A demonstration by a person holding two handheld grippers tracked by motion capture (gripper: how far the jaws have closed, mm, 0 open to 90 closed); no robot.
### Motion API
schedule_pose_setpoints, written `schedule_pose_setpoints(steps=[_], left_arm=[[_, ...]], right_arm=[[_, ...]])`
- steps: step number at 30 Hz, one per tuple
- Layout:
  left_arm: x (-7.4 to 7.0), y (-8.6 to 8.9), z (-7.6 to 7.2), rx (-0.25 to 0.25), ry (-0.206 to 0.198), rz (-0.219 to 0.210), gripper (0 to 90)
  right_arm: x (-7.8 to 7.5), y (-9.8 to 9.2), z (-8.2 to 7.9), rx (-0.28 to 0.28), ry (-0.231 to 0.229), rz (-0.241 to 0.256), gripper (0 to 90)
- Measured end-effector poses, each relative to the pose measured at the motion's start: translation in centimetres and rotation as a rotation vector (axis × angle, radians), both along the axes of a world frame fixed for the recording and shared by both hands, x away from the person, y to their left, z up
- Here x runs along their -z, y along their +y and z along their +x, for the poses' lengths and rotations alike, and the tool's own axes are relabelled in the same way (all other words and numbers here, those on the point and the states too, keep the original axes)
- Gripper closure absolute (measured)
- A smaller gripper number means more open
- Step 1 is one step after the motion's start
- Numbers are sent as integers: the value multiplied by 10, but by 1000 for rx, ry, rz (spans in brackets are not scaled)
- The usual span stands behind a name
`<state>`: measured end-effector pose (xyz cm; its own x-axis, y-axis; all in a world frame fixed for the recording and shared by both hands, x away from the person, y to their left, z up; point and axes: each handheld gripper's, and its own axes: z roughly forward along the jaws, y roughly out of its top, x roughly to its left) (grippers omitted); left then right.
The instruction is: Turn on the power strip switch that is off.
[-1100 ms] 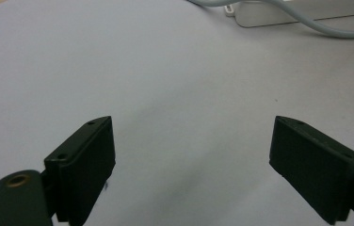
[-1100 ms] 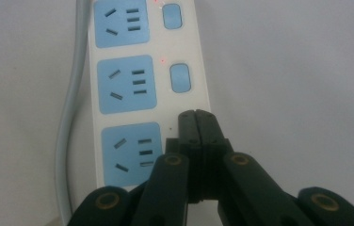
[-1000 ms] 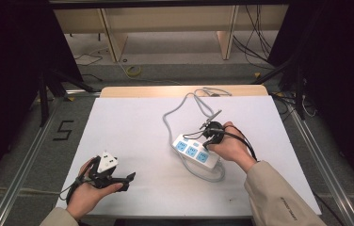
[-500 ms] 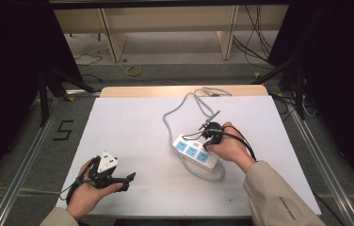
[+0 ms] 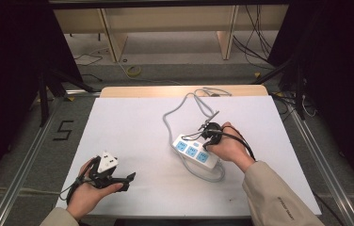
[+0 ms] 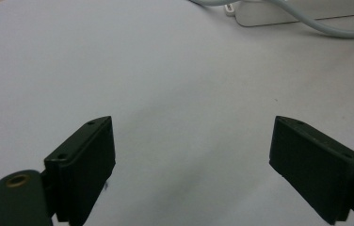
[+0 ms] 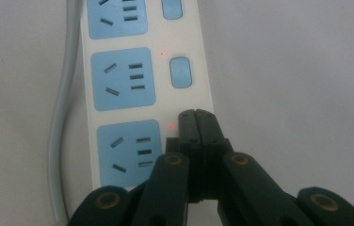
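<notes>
**Power strip under closed right jaws, left gripper idle**

Power strip (image 5: 195, 153) lies on the white table sheet (image 5: 132, 127), right of centre, running diagonally from far-left to near-right. White body, three blue sockets, a blue switch beside each. Its grey cord (image 5: 175, 110) loops off the far end toward the table's far edge and also curls round the near end of the strip.

Right gripper (image 5: 209, 130) sits over the strip's far-right side, hand behind it. In the right gripper view its jaws are pressed together with nothing between them, tips over the strip's white edge at the nearest switch spot, beside the nearest socket (image 7: 128, 153); contact cannot be told. Middle switch (image 7: 181, 72) is uncovered; small red light (image 7: 170, 126) just left of the tips.

Left gripper (image 5: 127, 181) is near-left, well apart from the strip, jaws spread wide over bare sheet, holding nothing.
</notes>
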<state>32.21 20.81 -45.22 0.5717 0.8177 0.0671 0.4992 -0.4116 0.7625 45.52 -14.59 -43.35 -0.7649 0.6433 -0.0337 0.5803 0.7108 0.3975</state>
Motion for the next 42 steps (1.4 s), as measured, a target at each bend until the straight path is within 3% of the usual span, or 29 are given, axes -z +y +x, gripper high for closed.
schedule_pose_setpoints(steps=[13,27,42], left_arm=[[0,-1,0,-2,3,-1,145],[0,-1,0,2,1,-1,145],[1,-1,1,2,4,-1,146]], right_arm=[[0,1,0,4,8,-10,900],[-2,9,4,-39,25,-88,900],[0,4,2,-21,19,-40,900]])
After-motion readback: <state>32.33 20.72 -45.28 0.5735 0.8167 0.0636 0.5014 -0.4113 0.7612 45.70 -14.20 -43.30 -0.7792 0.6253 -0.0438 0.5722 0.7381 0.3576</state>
